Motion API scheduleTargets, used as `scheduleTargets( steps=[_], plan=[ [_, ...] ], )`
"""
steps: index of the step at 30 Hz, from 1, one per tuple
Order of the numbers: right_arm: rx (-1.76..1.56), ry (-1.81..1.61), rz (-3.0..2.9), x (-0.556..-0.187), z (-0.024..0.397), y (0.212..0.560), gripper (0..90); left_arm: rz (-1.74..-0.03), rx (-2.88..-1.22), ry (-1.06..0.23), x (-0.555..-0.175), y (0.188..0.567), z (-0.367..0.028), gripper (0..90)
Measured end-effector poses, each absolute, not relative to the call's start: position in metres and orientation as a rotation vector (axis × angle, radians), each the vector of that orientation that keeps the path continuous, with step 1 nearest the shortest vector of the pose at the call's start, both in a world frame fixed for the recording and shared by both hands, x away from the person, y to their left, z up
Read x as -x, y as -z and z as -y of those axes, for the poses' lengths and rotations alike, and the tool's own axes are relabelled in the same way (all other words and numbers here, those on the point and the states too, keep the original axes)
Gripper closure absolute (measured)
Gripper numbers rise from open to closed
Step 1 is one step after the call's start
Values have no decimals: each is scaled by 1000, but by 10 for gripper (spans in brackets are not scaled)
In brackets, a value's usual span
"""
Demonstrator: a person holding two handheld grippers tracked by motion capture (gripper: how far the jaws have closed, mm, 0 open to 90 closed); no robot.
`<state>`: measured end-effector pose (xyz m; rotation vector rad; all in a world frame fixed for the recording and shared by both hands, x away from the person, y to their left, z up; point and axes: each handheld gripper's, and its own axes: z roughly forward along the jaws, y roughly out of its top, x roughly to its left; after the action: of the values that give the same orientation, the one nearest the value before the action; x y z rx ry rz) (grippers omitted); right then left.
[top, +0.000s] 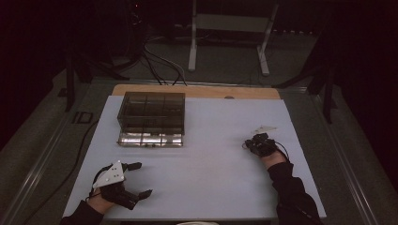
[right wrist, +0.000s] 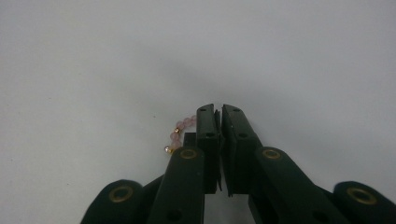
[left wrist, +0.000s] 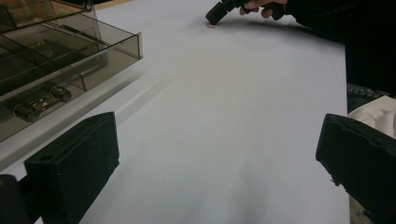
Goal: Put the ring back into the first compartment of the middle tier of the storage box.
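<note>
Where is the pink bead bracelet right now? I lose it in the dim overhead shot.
In the right gripper view, the pink bead bracelet lies on the white table, curving out left of the right gripper, whose shut jaws pinch it.

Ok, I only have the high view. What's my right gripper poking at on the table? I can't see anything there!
Observer: A string of pink beads. In the right gripper view it curls out beside the right gripper, whose jaws are shut and seem to pinch it.
Operator: Only pink ones?
Observer: No, a few tiny gold beads sit among them.
Operator: And is anything in that dark box?
Observer: The left gripper view shows a small dark thing lying inside the smoky box; I can't tell what it is.
</note>
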<state>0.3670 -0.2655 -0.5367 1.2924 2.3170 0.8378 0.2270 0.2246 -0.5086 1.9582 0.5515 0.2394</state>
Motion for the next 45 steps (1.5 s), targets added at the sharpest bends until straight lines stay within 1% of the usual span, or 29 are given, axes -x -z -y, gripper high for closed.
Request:
scheduleTargets(
  steps=[7, 19, 45],
  plan=[
    [-1262, -831, -2323, -366, 265, 537, 870, -550, -1957, -239, -227, 508, -225, 9],
    [-1306, -868, -2293, -365, 272, 530, 870, -555, -1950, -237, -227, 508, -225, 9],
    [-1292, -884, -2292, -358, 266, 516, 870, -559, -1953, -234, -228, 509, -224, 9]
  ],
)
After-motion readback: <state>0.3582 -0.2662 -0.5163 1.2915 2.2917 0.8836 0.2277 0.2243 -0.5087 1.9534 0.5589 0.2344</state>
